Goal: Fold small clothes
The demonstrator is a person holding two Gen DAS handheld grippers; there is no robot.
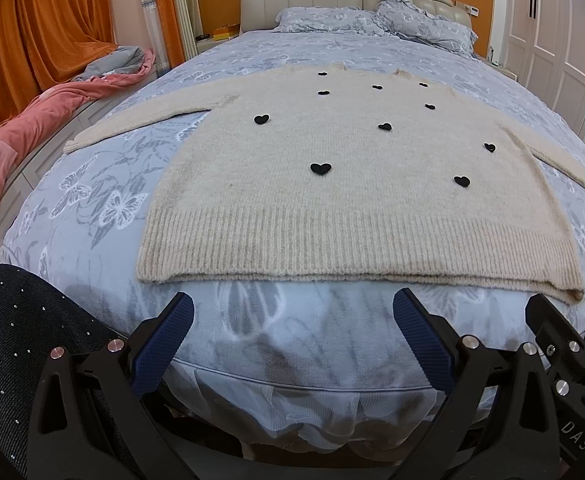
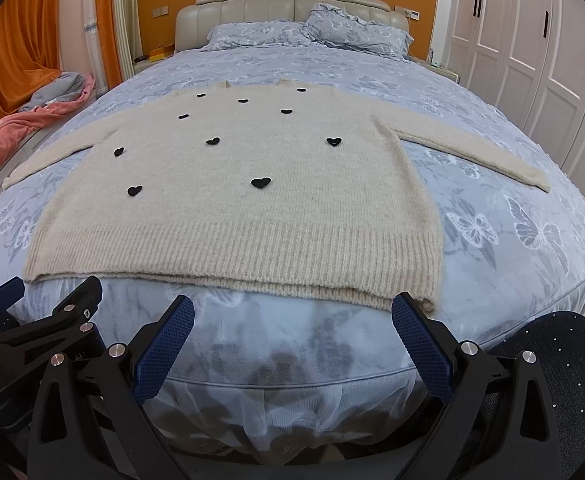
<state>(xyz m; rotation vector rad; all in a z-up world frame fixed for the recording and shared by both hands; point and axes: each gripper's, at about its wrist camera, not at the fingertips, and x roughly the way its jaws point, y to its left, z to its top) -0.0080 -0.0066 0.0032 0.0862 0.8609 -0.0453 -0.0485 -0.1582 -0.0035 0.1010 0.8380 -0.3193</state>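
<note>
A cream knit sweater with small black hearts lies flat on the bed, sleeves spread out to both sides, ribbed hem nearest me. It also shows in the right wrist view. My left gripper is open and empty, just below the hem at the bed's foot edge. My right gripper is open and empty, below the hem's right part. The right gripper shows at the right edge of the left wrist view; the left gripper shows at the left edge of the right wrist view.
The bed has a blue butterfly cover, with pillows and a padded headboard at the far end. A pink and grey blanket lies on the floor at the left. White wardrobes stand along the right. My dark trouser legs are close by.
</note>
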